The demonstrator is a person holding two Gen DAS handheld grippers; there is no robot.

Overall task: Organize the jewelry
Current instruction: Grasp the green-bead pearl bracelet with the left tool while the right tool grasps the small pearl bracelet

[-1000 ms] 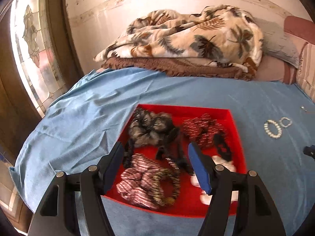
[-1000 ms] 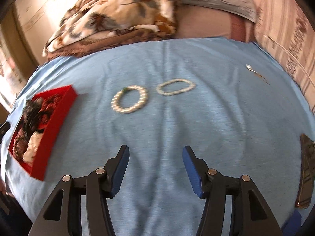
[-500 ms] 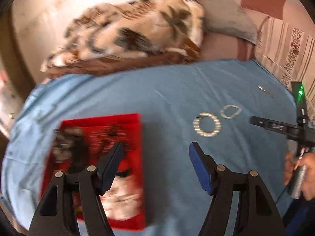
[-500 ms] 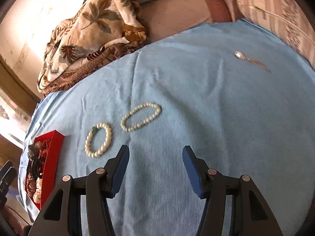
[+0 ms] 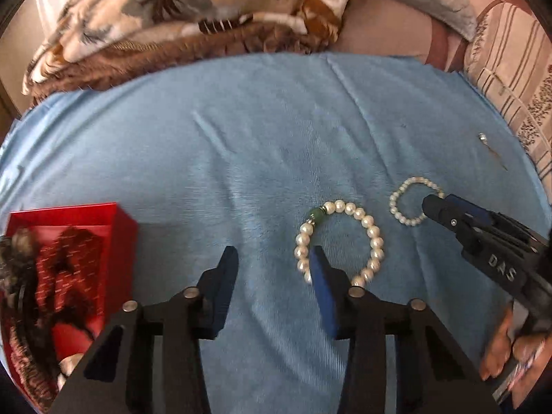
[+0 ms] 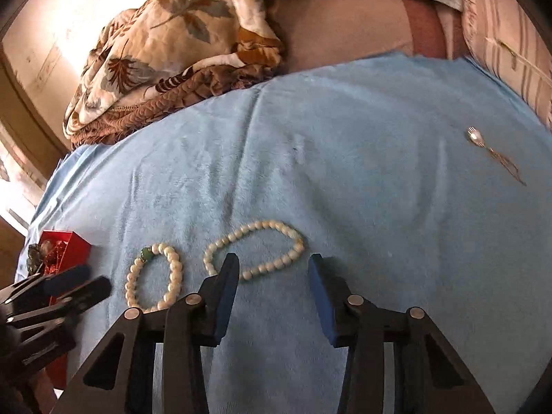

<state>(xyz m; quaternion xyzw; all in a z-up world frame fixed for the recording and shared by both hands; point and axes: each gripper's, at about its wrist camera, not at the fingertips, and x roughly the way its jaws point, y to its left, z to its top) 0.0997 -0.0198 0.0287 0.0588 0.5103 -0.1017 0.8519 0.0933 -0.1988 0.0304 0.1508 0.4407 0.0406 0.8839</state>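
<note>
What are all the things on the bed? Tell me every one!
pearl bracelet with green bead: 1, white, on the blue cloth by the left gripper.
small pearl bracelet: 1, cream, on the cloth just ahead of the right gripper.
red box: 1, red, left side, holding fabric hair ties.
thin metal piece: 1, silvery, far right on the cloth.
blue cloth: 1, light blue, covering the bed.
leaf-print blanket: 1, cream and brown, bunched at the back.
left gripper: 1, black with blue pads, open.
right gripper: 1, same colours, open.
</note>
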